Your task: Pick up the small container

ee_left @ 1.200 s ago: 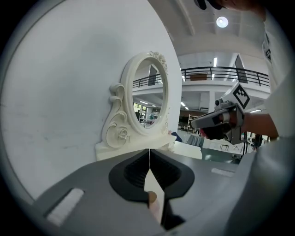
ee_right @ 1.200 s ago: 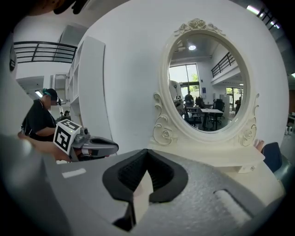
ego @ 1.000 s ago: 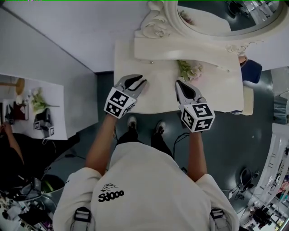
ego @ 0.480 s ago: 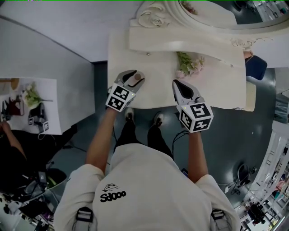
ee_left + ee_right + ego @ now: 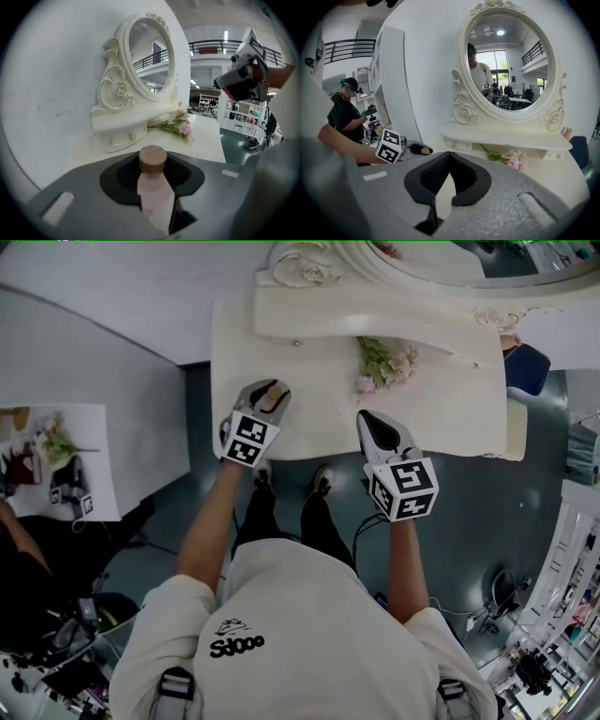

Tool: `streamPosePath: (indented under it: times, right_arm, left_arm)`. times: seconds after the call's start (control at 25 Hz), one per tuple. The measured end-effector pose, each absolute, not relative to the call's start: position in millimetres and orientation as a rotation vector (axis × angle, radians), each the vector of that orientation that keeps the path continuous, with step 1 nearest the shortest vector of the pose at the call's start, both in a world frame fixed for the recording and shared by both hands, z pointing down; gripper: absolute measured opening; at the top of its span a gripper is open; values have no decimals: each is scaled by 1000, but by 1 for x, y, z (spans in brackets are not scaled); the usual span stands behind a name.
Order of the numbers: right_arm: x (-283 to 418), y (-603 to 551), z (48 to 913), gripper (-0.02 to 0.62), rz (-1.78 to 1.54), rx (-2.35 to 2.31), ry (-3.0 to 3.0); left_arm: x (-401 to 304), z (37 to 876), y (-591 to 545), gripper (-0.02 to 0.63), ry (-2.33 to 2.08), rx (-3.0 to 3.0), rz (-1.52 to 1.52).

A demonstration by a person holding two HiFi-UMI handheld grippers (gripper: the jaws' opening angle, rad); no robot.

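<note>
Left tool (image 5: 271,392) has its jaws just closing in with the small container (image 5: 154,190) between them, and from the head view that tool swallows nearly all of it: only the wooden cap peeks out! In the left gripper view, the container's base drops out of sight behind the tool's grey body. Up top, the mirror (image 5: 314,270) is chopped off by the head view's edge, and a dark blue thing (image 5: 525,369) past the bench (image 5: 450,423) is half covered, so there's no telling what it is.

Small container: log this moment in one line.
left tool: jaws just closed in, shut on small container | right tool: shut, empty, above table | lift: cannot tell
</note>
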State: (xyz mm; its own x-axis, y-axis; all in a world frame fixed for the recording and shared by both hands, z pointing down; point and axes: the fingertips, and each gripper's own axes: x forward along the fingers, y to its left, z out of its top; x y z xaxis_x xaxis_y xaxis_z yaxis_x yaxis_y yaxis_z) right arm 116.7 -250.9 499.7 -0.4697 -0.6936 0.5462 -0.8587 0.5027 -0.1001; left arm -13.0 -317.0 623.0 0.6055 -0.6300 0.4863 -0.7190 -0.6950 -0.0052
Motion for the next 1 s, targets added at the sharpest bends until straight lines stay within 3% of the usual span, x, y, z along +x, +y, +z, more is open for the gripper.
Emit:
streamPosePath:
  times: [0.44,1.0]
  right_arm:
    - [145,-251,479,2,438,1392,-2286]
    - [178,-284,416,2,184,1523,-2254]
  left_arm:
    - [-1,613,-319,144,-1090,2621,675]
    - [25,467,-337,146,-1097,2803,434]
